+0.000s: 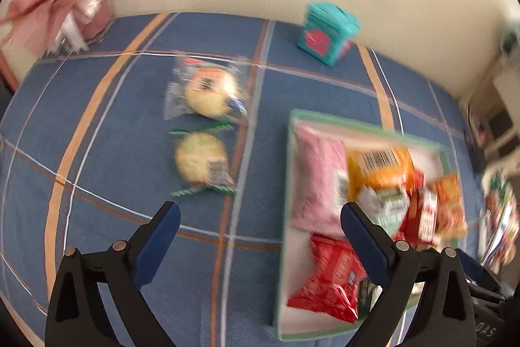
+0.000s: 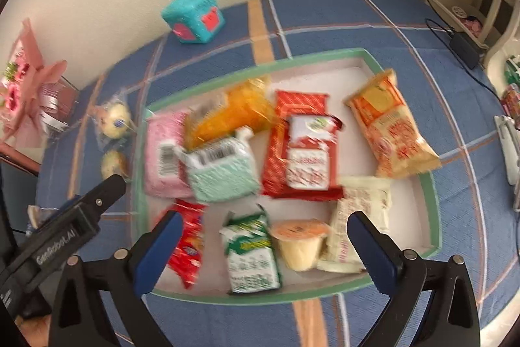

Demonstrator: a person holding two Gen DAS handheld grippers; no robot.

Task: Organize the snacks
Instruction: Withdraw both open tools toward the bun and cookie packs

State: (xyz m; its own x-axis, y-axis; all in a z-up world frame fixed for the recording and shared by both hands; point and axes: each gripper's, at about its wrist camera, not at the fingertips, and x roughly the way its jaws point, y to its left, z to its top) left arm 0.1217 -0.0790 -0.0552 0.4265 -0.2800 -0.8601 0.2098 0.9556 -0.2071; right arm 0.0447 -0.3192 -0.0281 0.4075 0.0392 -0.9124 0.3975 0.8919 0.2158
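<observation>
You can read only "GenRobot.AI" in white letters on the black body of the left hand-held gripper (image 2: 65, 236) at eight o'clock in your right wrist view; the snack packets' print and barcodes are too blurred to read.

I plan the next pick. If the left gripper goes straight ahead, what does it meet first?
Probably the lower round cookie pack on the blue cloth; the open left gripper points just right of it, and depth is unclear.
</observation>
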